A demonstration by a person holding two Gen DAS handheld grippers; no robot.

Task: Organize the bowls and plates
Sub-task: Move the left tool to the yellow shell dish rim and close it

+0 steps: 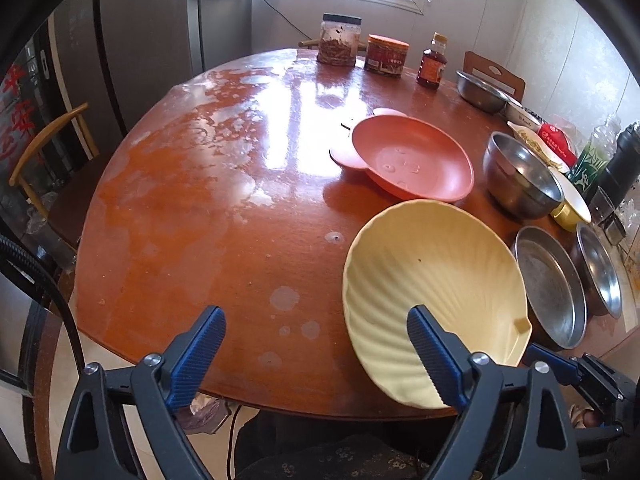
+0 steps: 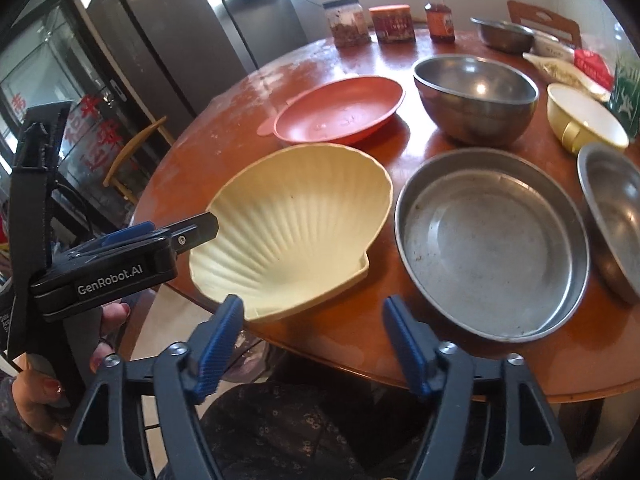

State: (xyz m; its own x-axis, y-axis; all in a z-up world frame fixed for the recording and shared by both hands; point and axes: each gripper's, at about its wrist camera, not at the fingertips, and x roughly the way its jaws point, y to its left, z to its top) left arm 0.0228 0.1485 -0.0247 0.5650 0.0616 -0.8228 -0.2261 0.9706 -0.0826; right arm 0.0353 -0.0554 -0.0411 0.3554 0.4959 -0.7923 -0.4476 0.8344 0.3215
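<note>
A cream shell-shaped dish [image 1: 432, 280] [image 2: 296, 220] lies at the near edge of the round wooden table [image 1: 224, 216], overhanging it. My left gripper [image 1: 316, 354] is open, its right finger [image 1: 434, 356] over the dish's near rim; in the right wrist view it [image 2: 200, 232] reaches the dish's left rim. My right gripper [image 2: 312, 340] is open and empty just below the dish's near edge. Beyond lie a pink plate [image 1: 412, 158] [image 2: 340, 110], a steel bowl [image 1: 520, 176] [image 2: 476, 96] and a flat steel pan [image 1: 550, 286] [image 2: 490, 244].
A second steel dish [image 2: 614, 216] and a yellow bowl [image 2: 584, 120] sit at the right. Jars [image 1: 339, 39], a bottle [image 1: 432, 62], another steel bowl [image 1: 480, 90] and food packets stand at the far side. A chair [image 1: 44, 152] stands left of the table.
</note>
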